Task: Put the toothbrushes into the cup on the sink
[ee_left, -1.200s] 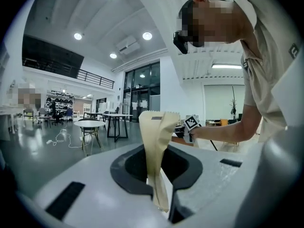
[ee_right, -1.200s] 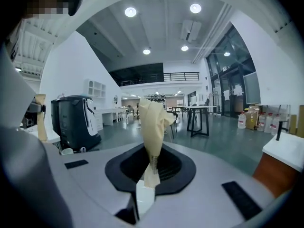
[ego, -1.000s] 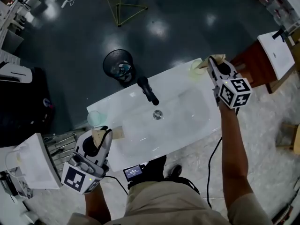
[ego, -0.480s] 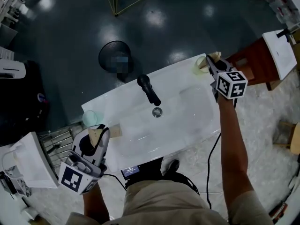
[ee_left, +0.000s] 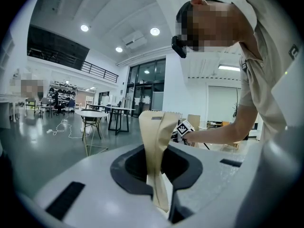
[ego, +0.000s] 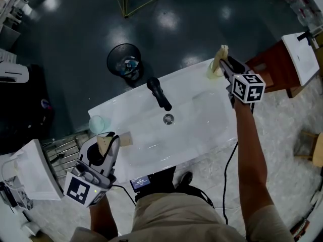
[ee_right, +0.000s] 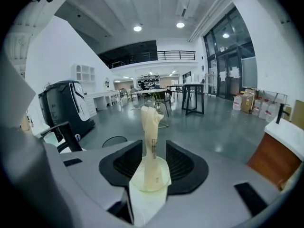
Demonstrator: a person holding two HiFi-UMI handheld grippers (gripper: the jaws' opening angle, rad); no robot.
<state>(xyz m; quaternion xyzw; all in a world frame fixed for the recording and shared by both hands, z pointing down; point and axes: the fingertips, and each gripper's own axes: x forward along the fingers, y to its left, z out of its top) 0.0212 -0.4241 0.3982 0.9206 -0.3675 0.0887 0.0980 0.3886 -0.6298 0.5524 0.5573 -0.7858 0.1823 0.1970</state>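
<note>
A white sink (ego: 202, 120) lies below me. At its far right corner stands a pale green cup (ego: 213, 70) with a paper-wrapped toothbrush (ego: 220, 54) upright in it. My right gripper (ego: 224, 64) is at the cup and its jaws are opening. In the right gripper view the cup (ee_right: 147, 194) and toothbrush (ee_right: 151, 141) stand between the parted jaws of that gripper (ee_right: 153, 165), untouched by the pads. Near the sink's front left, my left gripper (ego: 108, 145) is shut on a second wrapped toothbrush (ee_left: 156, 146), which sticks up out of the gripper (ee_left: 159, 175).
A black faucet (ego: 159, 96) and a drain (ego: 168, 118) sit mid-sink. A clear teal cup (ego: 97, 124) stands at the sink's left corner. On the dark floor beyond is a black bin (ego: 125, 63). A wooden cabinet with a white basin (ego: 298, 54) stands to the right.
The toothbrush that the right gripper held now stands upright in the green cup, and those jaws have parted around it. The left gripper has barely moved.
</note>
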